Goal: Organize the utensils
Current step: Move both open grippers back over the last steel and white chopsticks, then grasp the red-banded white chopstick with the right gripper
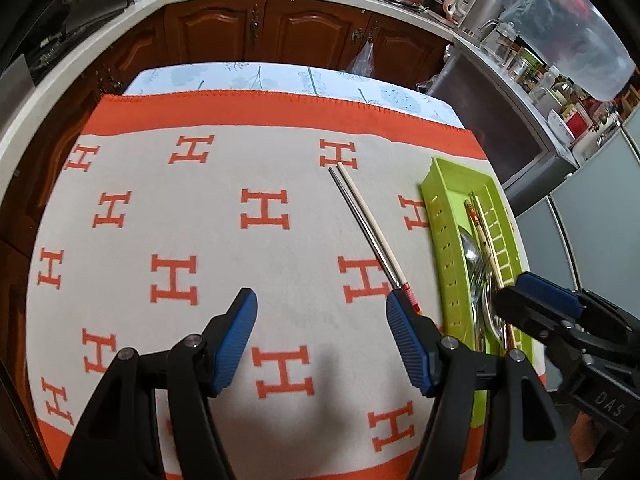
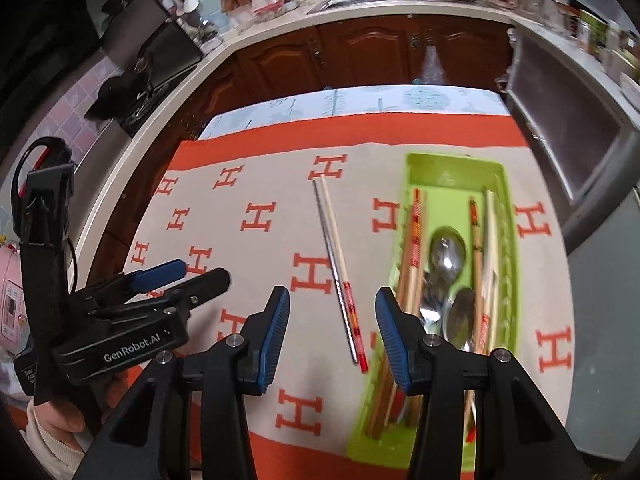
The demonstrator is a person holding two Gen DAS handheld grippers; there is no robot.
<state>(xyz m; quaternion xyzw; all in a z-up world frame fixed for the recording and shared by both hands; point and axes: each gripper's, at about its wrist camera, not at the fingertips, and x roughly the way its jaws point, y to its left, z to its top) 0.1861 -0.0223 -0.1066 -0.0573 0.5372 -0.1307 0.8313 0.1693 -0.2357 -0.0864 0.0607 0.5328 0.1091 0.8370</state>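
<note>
Nearly done: last two chopsticks (image 2: 338, 264) left on counter cloth (image 2: 260, 248) beside green tray (image 2: 456, 168), both tongs — right (image 2: 332, 334), left (image 1: 322, 338) — wide open & empty, prob. right grabs next w/ low pinch
</note>
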